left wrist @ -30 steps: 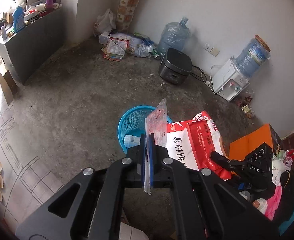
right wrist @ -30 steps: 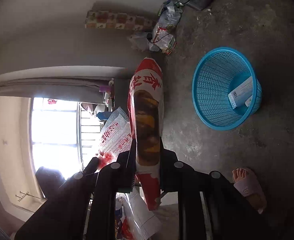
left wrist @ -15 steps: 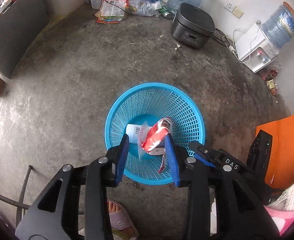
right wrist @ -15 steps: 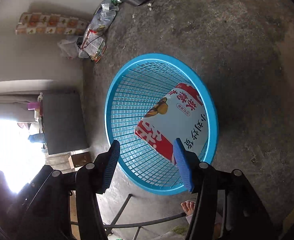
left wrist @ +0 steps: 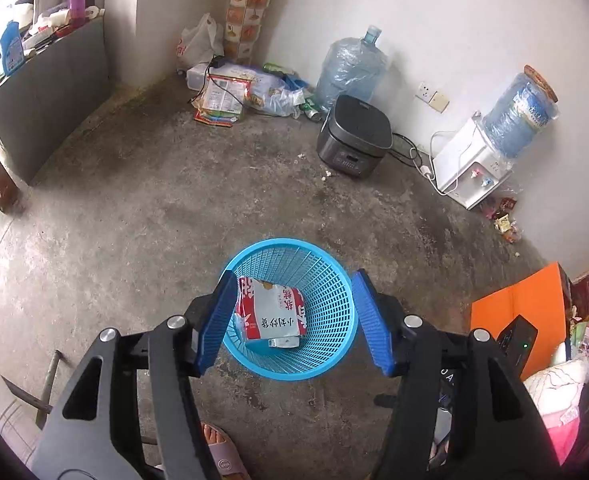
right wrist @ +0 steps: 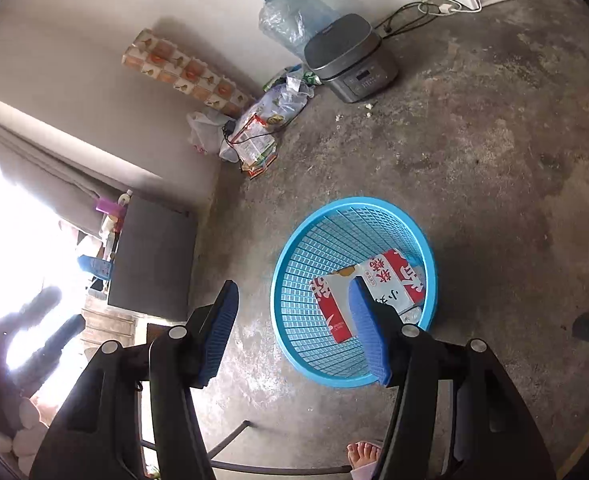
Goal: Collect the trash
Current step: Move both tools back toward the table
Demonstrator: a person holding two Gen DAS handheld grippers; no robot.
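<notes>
Both wrappers you were pinching are out of your grip now, red-and-white snack bag [left wrist: 272, 312] lying inside the blue basket [left wrist: 326, 364], left gripper [left wrist: 292, 318] opening wider with nothing in it, right gripper [right wrist: 294, 330] wide and empty, so drop's done, go grab more floor trash.

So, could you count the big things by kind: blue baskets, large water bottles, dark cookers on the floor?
Blue basket: 1
Large water bottles: 2
Dark cooker: 1
Total: 4

Black left gripper [left wrist: 294, 322], blue ribbed jaws, silver screws
</notes>
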